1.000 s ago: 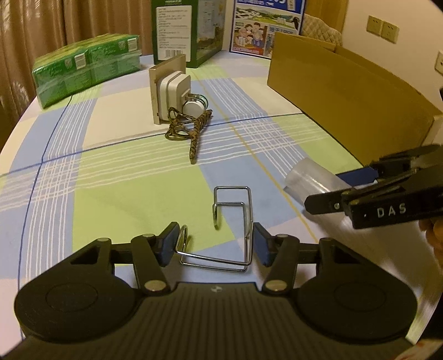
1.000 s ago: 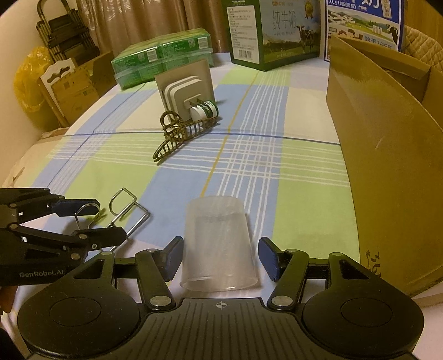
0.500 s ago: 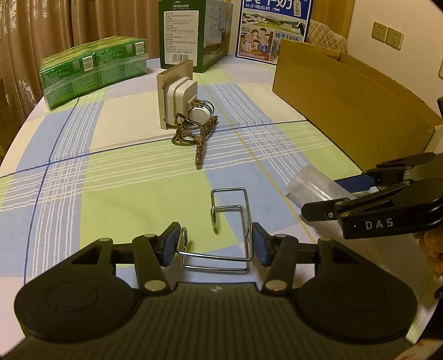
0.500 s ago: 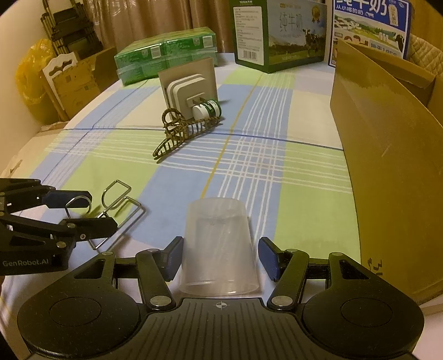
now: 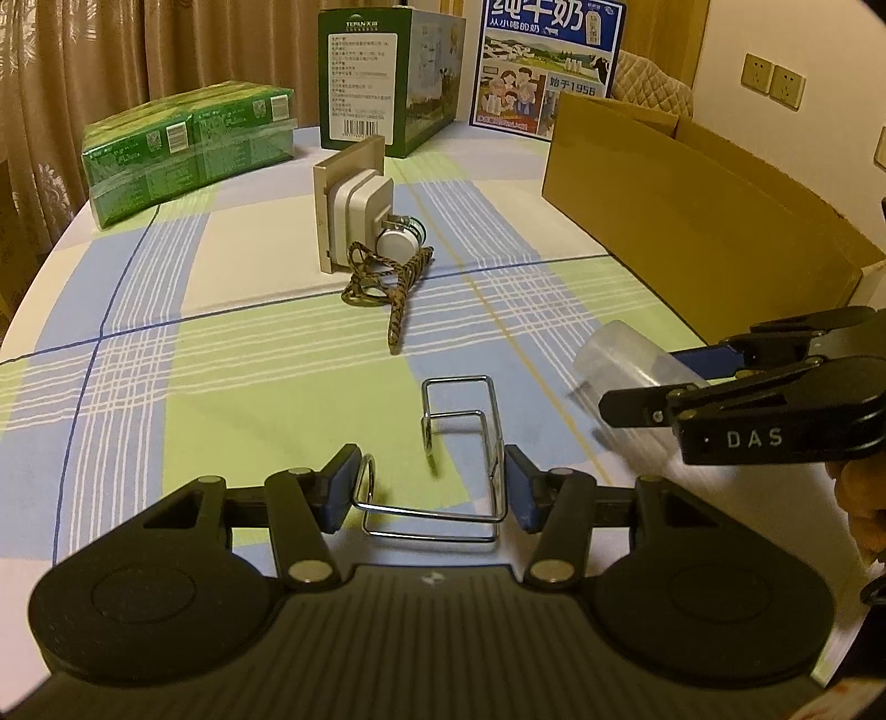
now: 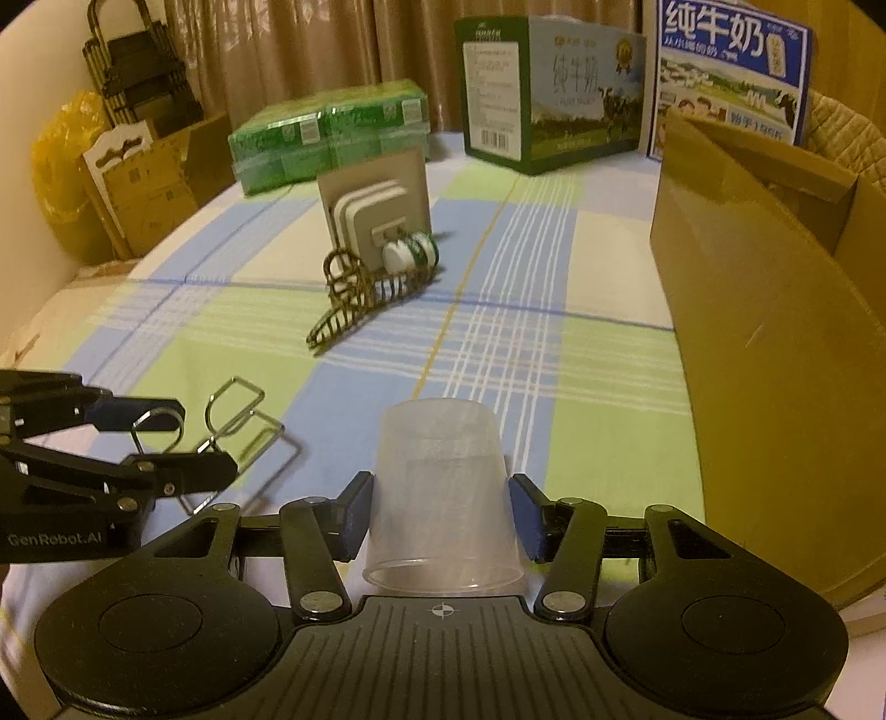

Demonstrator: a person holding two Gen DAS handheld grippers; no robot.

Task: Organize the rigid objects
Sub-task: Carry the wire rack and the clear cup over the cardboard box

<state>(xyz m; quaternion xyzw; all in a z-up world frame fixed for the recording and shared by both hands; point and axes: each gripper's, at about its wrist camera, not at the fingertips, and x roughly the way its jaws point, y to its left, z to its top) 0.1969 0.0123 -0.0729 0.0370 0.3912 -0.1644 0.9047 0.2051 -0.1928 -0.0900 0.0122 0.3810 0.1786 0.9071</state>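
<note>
Brown curtains (image 5: 111,50) behind a plaid-clothed table (image 5: 166,310) (cream wall (image 5: 803,33) with sockets (image 5: 772,80)), dim warm light.

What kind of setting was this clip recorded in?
Most likely a home dining or living room: a table with a checked tablecloth, milk cartons at its far end, curtains behind, and a padded chair by wall sockets.

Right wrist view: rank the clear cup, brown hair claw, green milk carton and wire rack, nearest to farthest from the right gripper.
1. Clear cup, between the right gripper's jaws.
2. Wire rack, left, in the left gripper.
3. Hair claw, mid-table, left of centre.
4. Milk carton, far edge.
</note>
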